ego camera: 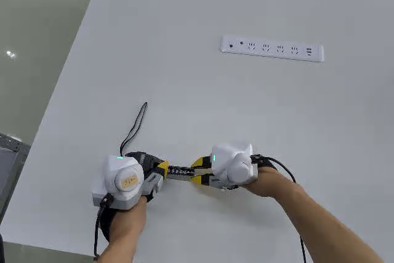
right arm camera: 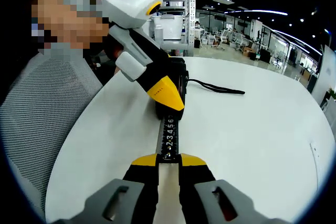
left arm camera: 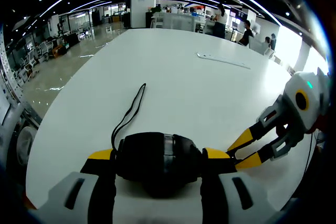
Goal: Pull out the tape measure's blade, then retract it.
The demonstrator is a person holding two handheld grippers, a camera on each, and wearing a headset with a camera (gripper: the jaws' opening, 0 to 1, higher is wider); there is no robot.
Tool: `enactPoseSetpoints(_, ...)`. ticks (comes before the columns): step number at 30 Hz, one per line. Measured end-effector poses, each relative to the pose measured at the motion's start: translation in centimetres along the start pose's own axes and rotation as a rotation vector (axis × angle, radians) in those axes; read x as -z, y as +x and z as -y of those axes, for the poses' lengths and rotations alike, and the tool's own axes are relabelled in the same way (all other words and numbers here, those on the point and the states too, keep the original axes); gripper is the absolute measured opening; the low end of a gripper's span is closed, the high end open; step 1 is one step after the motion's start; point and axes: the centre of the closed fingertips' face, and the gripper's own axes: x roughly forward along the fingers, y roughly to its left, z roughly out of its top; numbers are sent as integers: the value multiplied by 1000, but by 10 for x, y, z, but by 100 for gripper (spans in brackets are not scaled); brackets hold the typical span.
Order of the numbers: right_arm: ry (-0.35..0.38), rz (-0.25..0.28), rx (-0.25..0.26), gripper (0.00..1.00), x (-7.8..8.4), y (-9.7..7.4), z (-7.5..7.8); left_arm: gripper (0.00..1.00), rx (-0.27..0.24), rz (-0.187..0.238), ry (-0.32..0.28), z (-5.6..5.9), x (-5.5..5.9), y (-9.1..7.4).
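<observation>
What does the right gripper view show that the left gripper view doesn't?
Right gripper view: the numbered black tape blade, pinched by the right gripper. Left gripper view: standing people beyond the white table, and that gripper's green light. Both: the rounded black tape measure case held by the left gripper, its black cord strap, the table.
</observation>
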Motion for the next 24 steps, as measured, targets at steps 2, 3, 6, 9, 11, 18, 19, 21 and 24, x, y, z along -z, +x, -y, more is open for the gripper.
enactPoseSetpoints(2,1,1,-2,12,-1,1,0,63,1,-1,0,0,0,0)
enactPoseSetpoints(3,1,1,-2,12,-1,1,0,63,1,0,-2,0,0,0)
enactPoseSetpoints(6,-1,2,-4,12,-3,3,0,63,3,-1,-2,-1,0,0)
enactPoseSetpoints(9,-2,3,-6,12,-5,4,0,63,4,-1,-1,-2,0,0)
enactPoseSetpoints(11,0,4,-6,12,-5,5,0,63,6,-1,-3,-2,0,0)
enactPoseSetpoints(18,1,6,-11,12,-7,8,0,63,9,-4,2,-2,0,1)
enactPoseSetpoints(19,0,7,-10,12,-8,9,0,63,10,-4,0,-2,0,1)
enactPoseSetpoints(21,1,9,-10,12,-10,9,0,63,11,-4,-1,-2,0,1)
enactPoseSetpoints(24,0,8,-13,12,-10,11,0,63,13,-7,2,-2,0,2)
